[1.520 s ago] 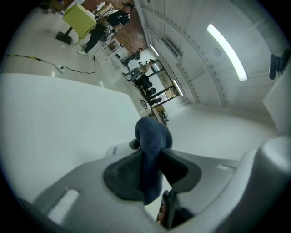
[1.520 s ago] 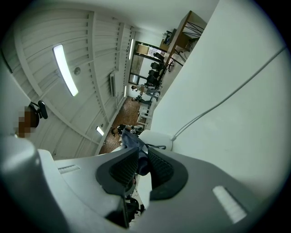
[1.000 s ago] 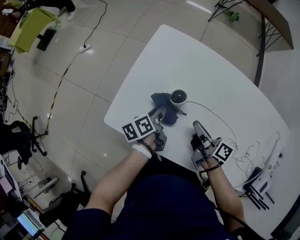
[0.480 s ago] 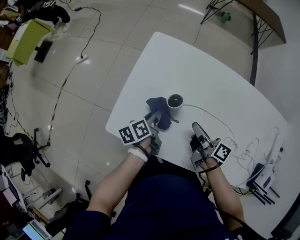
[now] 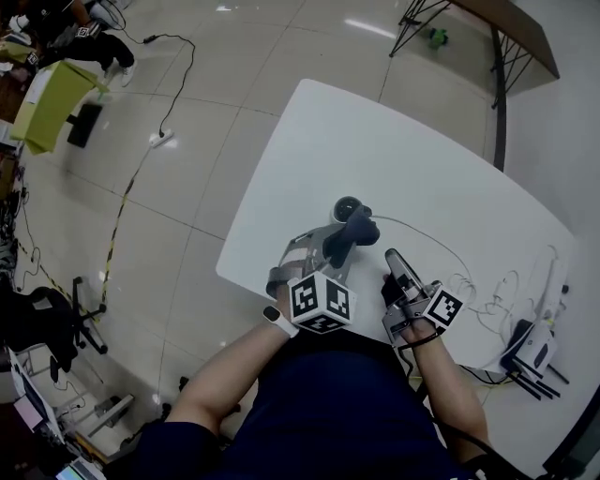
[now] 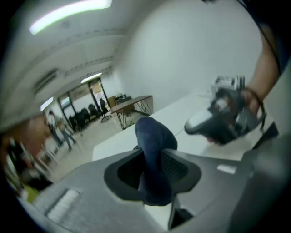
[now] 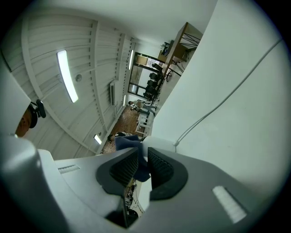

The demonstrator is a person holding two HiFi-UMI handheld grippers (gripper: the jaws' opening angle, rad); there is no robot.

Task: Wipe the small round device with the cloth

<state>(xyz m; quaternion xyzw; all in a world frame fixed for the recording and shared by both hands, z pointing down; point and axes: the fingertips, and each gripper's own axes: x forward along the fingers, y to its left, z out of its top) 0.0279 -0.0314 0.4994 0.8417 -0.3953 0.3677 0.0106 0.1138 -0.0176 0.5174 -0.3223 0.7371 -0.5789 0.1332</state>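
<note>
Head view: cloth in left gripper

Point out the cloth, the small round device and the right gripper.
cloth [image 6: 153, 150], left gripper view, on its upright fold.
small round device [image 5: 345, 206], head view, on its dark top.
right gripper [image 5: 392, 255], head view, between its fingertips.

Counted: tabletop x1. Cloth x1, dark blue. Small round device x1. Grippers x2: left gripper, right gripper. White box w/ antennas x1, at tabletop edge. On floor: power strip x1, office chair x1. Second table x1, far corner.
</note>
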